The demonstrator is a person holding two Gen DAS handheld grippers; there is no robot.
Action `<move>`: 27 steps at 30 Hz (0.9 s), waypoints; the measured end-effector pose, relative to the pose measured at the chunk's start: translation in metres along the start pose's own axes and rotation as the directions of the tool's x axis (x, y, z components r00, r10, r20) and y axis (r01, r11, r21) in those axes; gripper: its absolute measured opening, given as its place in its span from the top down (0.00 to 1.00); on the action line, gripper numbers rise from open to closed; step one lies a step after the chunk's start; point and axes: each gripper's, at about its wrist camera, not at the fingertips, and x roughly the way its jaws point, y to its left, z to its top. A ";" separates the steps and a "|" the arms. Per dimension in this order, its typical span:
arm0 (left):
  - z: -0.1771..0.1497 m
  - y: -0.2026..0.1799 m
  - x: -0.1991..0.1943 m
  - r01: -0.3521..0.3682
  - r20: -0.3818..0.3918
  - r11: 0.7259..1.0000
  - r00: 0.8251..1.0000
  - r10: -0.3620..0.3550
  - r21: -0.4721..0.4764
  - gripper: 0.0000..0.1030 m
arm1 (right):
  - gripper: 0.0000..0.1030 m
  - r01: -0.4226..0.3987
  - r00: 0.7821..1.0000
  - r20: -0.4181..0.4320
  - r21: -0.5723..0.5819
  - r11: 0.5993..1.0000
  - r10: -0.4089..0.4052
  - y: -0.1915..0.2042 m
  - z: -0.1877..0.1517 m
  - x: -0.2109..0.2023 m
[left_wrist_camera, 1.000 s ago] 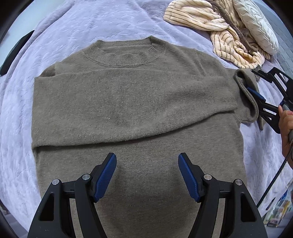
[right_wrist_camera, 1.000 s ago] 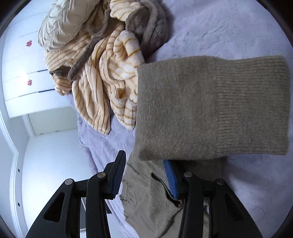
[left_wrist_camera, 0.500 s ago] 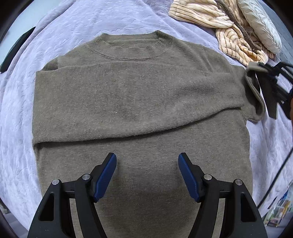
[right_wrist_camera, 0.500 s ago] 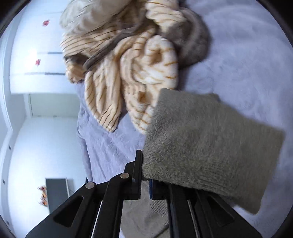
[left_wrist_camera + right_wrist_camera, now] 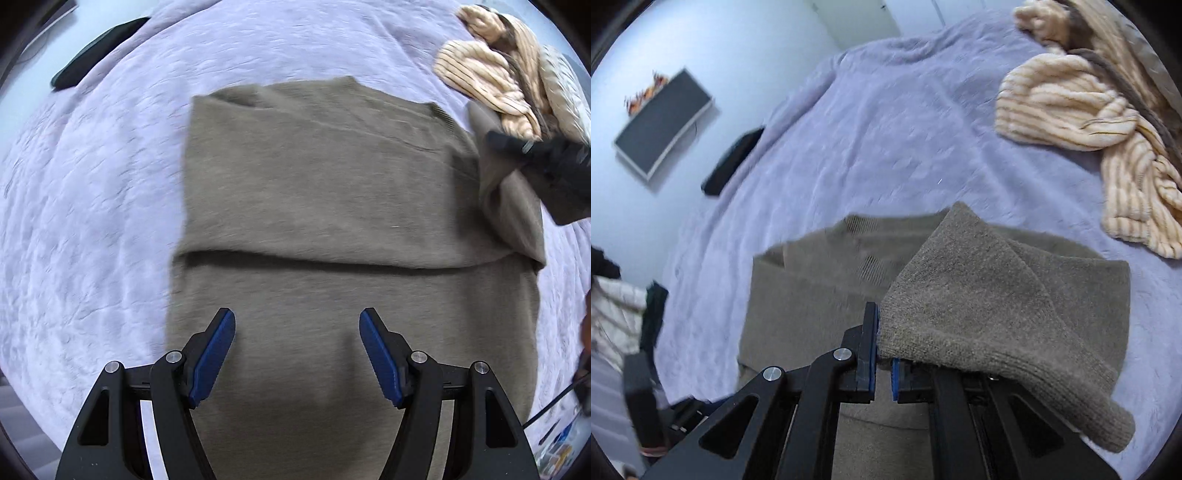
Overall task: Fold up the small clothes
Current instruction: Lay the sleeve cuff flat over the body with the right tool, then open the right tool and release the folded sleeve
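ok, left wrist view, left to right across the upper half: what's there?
Dark flat object at the bed edge → lilac blanket → olive sweater → right gripper pinching the sweater's sleeve → striped cream clothes pile.

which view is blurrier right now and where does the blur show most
Left wrist view: heavier motion smear across the olive sweater and lavender blanket, while the left hand-held gripper stays sharp. Right wrist view: milder blur on the far sweater; the cuff by the right hand-held gripper is crisp. Both bow edges, fisheye.
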 end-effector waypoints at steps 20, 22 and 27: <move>-0.017 0.092 -0.005 0.056 0.006 0.997 0.998 -0.056 -0.044 0.32 | 0.89 -0.164 0.986 0.121 0.770 0.617 0.112 -0.067 -0.093 0.029; -0.020 0.095 -0.008 0.054 0.010 0.998 0.998 -0.054 -0.043 0.32 | 0.92 -0.097 0.995 0.091 0.723 0.684 0.045 -0.057 -0.083 0.027; -0.024 0.104 -0.008 0.040 0.009 0.998 0.999 -0.039 -0.057 0.32 | 0.92 0.136 0.990 0.015 0.085 0.987 -0.138 0.057 -0.039 0.031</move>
